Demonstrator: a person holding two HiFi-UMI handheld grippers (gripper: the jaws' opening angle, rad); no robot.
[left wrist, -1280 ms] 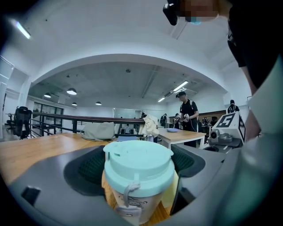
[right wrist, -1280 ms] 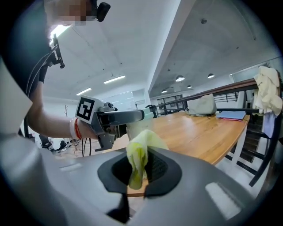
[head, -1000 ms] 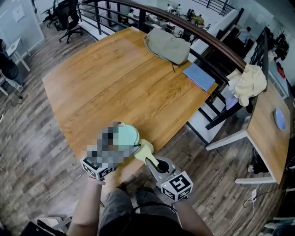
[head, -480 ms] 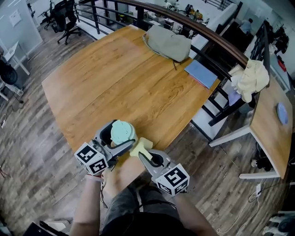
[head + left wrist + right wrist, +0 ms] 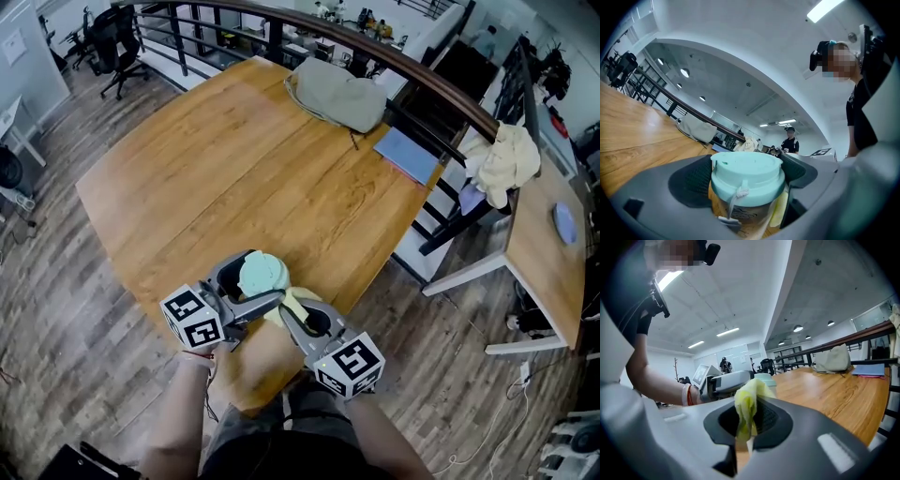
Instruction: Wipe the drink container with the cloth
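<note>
Left gripper (image 5: pixel 253 281) clamped on mint-lidded drink container (image 5: pixel 746 178) at wooden table (image 5: pixel 234 169) edge. Right gripper (image 5: pixel 298 314) pinches yellow cloth (image 5: pixel 747 408), lying against the container's side

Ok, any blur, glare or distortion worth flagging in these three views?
Head view: evenly lit, sharp, wide-angle lens bends the table edges. Left gripper view: heavy fisheye, dark corners, ceiling light blown out, drink container sharp. Right gripper view: same vignette, cloth looks slightly soft up close.

One drink container (image 5: pixel 262 272), one yellow cloth (image 5: pixel 295 302), one grey bag (image 5: pixel 337 92), one blue folder (image 5: pixel 406 155); two grippers: left gripper (image 5: pixel 255 281), right gripper (image 5: pixel 299 317).
</note>
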